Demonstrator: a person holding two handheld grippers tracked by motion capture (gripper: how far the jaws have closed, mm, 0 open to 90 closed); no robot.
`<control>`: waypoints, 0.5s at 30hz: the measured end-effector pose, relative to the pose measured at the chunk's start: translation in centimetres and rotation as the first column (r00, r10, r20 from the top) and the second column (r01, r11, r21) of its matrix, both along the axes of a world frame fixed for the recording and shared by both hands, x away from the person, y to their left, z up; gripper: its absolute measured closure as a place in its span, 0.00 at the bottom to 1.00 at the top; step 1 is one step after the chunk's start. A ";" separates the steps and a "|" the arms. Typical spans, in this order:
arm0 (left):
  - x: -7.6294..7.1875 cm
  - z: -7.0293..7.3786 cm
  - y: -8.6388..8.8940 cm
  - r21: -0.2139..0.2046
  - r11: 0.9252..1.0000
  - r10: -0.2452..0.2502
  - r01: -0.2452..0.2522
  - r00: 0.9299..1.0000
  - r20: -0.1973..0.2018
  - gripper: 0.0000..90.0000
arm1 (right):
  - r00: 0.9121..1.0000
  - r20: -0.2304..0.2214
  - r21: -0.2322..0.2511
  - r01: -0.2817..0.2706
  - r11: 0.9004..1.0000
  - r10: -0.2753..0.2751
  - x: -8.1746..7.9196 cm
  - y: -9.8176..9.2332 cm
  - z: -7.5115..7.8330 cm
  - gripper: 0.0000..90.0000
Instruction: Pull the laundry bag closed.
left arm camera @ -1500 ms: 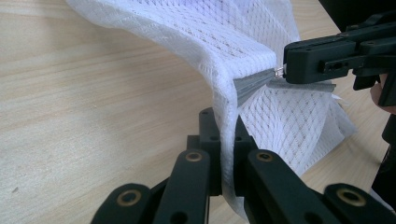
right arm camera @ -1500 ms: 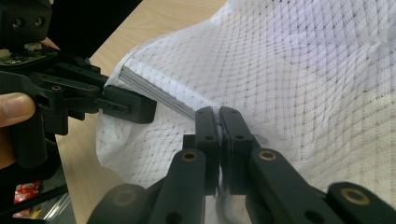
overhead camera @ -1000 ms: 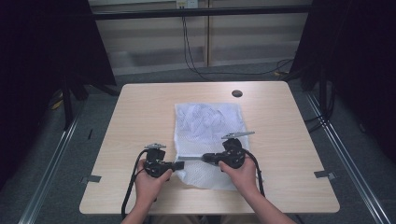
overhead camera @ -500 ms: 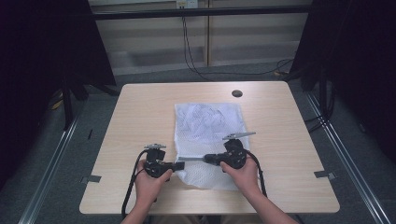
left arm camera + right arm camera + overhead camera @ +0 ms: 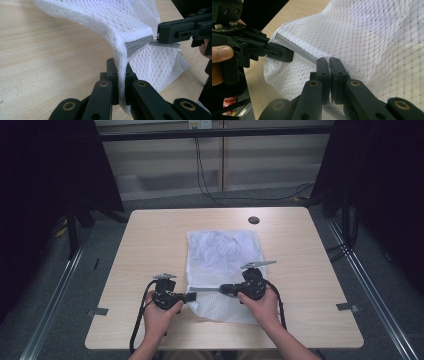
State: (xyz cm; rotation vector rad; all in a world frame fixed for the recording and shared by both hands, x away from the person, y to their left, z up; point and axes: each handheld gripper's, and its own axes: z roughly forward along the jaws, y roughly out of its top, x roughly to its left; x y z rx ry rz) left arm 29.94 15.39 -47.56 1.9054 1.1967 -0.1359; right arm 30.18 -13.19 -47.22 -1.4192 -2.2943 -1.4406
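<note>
Mesh is what we work on here: a white mesh bag (image 5: 223, 270) lies flat on the table (image 5: 150, 240), a little past centre toward 6 o'clock in the high view, its long side running from 12 to 6. Across the bag's near part runs a grey zipper (image 5: 205, 290), lifted off the wood and stretched level between our two tools.

Our left gripper (image 5: 189, 296) sits at about 7 o'clock from the table's middle, pointing toward 3 o'clock. In the left gripper view its jaws (image 5: 121, 75) are pressed together on the bag's edge, a fold of mesh (image 5: 120, 32) rising out of them toward 12 o'clock and draping away to 10 o'clock. The zipper (image 5: 137, 45) leaves that fold and runs toward 2 o'clock, where the other tool bites its end.

Our right gripper (image 5: 222, 290) lies at about 5 o'clock from the table's middle, pointing toward 9 o'clock, nose to nose with the left one and just apart from it. In the right gripper view its jaws (image 5: 329, 65) are clamped on the zipper (image 5: 297, 50), which runs off toward 10 o'clock to the left tool (image 5: 279, 53). Mesh (image 5: 367, 37) spreads from 12 to 4 o'clock behind them.

A dark round hole (image 5: 254, 220) sits in the table at 1 o'clock, well apart from the bag.
</note>
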 end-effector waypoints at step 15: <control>0.2 -0.1 0.0 -0.005 1.000 0.011 -0.011 1.000 -0.011 0.99 | 1.000 -0.004 -0.002 0.010 1.000 -0.010 -0.1 -0.5 0.1 0.97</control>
